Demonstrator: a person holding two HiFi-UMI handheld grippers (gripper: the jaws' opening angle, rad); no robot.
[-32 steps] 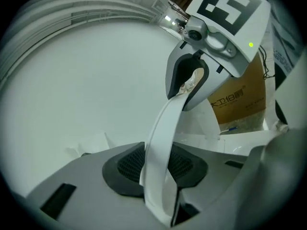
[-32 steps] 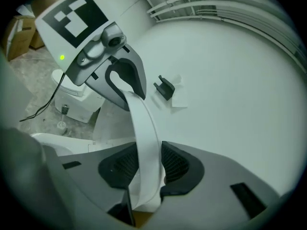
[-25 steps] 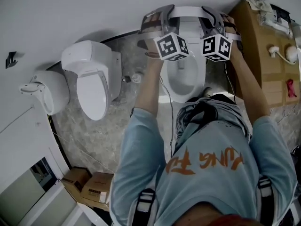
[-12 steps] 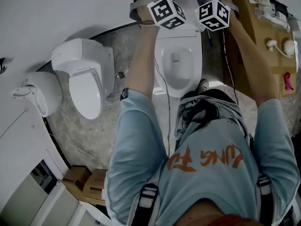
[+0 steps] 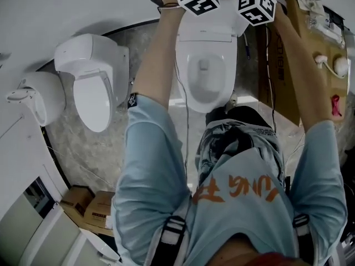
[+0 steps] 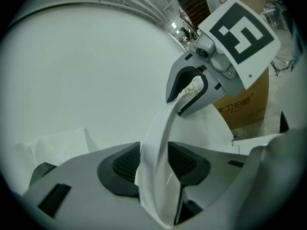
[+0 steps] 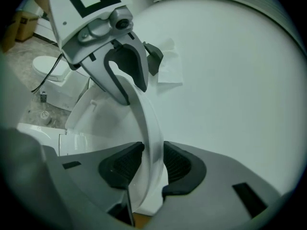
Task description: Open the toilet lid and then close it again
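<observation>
At the back edge of the toilet [image 5: 206, 87], the toilet lid [image 6: 154, 138] stands raised before the wall [image 6: 86, 71].
Its rim sits pinched between the pads of the left hand-held gripper [image 6: 154, 163] and the right hand-held gripper [image 7: 153, 163], both with jaws opening.

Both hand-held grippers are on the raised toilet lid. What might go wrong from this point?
1. The jaws of the left hand-held gripper and the right hand-held gripper are opening with the toilet lid rim between them. If the lid is not leaning fully back, it may slam down onto the toilet.
2. The white wall is right behind the lid, so pushing further might knock the lid against it.
</observation>
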